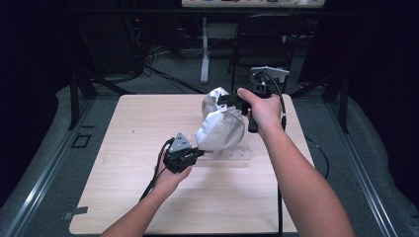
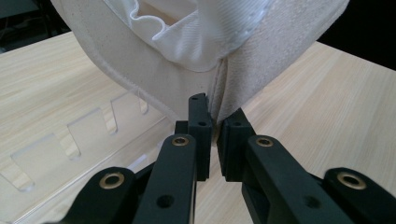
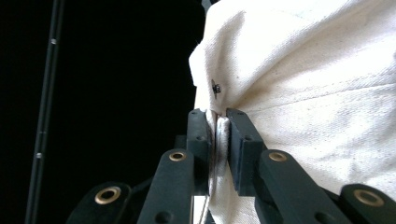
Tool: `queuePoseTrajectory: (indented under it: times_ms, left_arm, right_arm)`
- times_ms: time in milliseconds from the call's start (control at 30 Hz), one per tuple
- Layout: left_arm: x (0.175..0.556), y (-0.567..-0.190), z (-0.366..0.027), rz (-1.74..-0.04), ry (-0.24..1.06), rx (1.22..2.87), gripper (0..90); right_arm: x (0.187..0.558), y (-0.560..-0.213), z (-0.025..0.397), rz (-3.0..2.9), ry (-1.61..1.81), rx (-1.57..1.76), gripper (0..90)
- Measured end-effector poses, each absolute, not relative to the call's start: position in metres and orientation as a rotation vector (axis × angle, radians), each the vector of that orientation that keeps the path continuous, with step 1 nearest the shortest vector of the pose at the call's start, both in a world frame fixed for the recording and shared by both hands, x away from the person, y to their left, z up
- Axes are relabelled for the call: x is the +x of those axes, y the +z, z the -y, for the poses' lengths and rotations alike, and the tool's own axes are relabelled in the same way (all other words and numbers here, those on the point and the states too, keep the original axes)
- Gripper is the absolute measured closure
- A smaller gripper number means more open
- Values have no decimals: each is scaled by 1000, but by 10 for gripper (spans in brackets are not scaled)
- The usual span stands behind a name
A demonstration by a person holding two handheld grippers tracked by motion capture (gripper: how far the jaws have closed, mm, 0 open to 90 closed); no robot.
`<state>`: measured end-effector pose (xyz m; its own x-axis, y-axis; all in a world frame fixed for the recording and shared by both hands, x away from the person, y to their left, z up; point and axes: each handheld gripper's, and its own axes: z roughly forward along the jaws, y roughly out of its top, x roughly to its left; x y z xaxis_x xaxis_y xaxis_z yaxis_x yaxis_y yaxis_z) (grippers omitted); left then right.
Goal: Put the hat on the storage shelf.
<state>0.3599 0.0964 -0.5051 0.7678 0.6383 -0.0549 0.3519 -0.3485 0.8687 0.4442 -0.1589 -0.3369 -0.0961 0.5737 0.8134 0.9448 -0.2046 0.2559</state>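
Observation:
A cream-white cloth cap (image 1: 220, 126) hangs in the air over the middle of the wooden table (image 1: 148, 197), held between both grippers. My left gripper (image 1: 200, 152) is shut on the cap's lower edge. In the left gripper view its jaws (image 2: 215, 126) pinch a stitched rim of the cap (image 2: 187, 79), whose white inner lining shows above. My right gripper (image 1: 223, 100) is shut on the cap's upper far part. In the right gripper view its jaws (image 3: 218, 126) clamp a fold of the cap (image 3: 303, 93).
A clear acrylic rack (image 1: 232, 154) with cut slots lies on the table under the cap, also seen in the left gripper view (image 2: 70, 140). A chair (image 1: 262, 44) and a desk leg (image 1: 204, 49) stand beyond the table's far edge.

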Motion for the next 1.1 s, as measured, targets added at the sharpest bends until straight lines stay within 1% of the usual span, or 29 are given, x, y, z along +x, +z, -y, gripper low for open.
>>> queuePoseTrajectory:
  times_ms: [267, 467, 733, 900, 1000, 1100]
  left_arm:
    - [360, -508, -97, -766, 373, 2005, 856]
    - [360, -518, -95, -789, 357, 2033, 857]
    - [359, -523, -96, -799, 362, 2016, 851]
    - [357, -524, -98, -809, 351, 2000, 769]
    - [354, -524, -103, -820, 357, 1988, 724]
    - [353, -524, -106, -825, 357, 1973, 719]
  right_arm:
    - [444, -343, 154, 1664, -1209, -1766, 805]
    - [446, -349, 150, 1704, -1165, -1790, 802]
    - [447, -357, 150, 1680, -1167, -1785, 799]
    - [445, -353, 159, 1669, -1197, -1782, 763]
    - [444, -352, 165, 1662, -1203, -1791, 765]
    - [442, -351, 170, 1673, -1196, -1788, 768]
